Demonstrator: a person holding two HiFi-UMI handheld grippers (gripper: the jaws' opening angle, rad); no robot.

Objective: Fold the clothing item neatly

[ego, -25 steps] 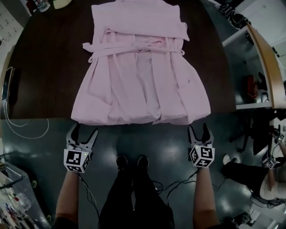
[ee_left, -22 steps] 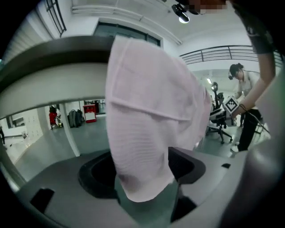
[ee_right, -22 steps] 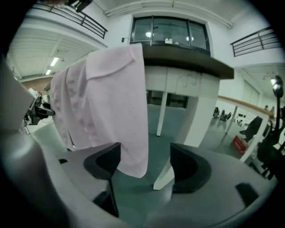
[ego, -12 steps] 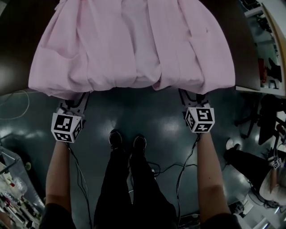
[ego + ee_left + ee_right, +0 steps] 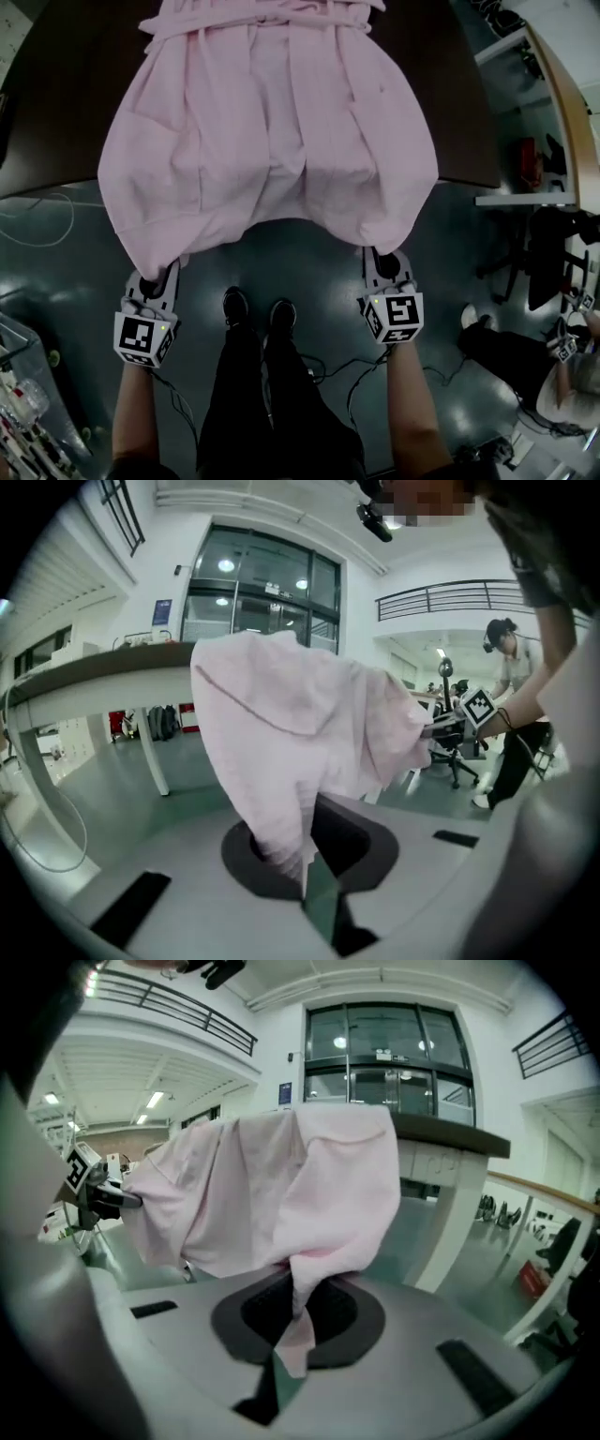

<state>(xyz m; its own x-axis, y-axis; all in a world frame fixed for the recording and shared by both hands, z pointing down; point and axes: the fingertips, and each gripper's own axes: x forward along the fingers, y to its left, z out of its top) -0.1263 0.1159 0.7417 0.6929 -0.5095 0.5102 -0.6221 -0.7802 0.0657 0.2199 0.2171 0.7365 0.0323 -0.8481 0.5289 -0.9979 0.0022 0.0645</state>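
A pink dress (image 5: 272,122) lies on the dark table (image 5: 56,112), and its hem hangs off the near edge towards me. My left gripper (image 5: 165,274) holds the hem's left corner; its jaws have just been closing, and pink fabric (image 5: 281,761) is pinched between them. My right gripper (image 5: 382,259) is shut on the hem's right corner, with the cloth (image 5: 309,1204) draped from its jaws. Each gripper view shows a fold of fabric running down into the closed jaws. The dress's belt and upper part stay on the table top.
The table's near edge runs just behind the hanging hem. A wooden-edged desk (image 5: 562,122) stands at the right. Cables (image 5: 37,220) lie on the floor at the left. My shoes (image 5: 253,307) are between the grippers. Another person (image 5: 567,361) sits at the lower right.
Both grippers went from open below the hem to the hem's two corners and shut on them. The hem now hangs pulled off the table edge towards me.
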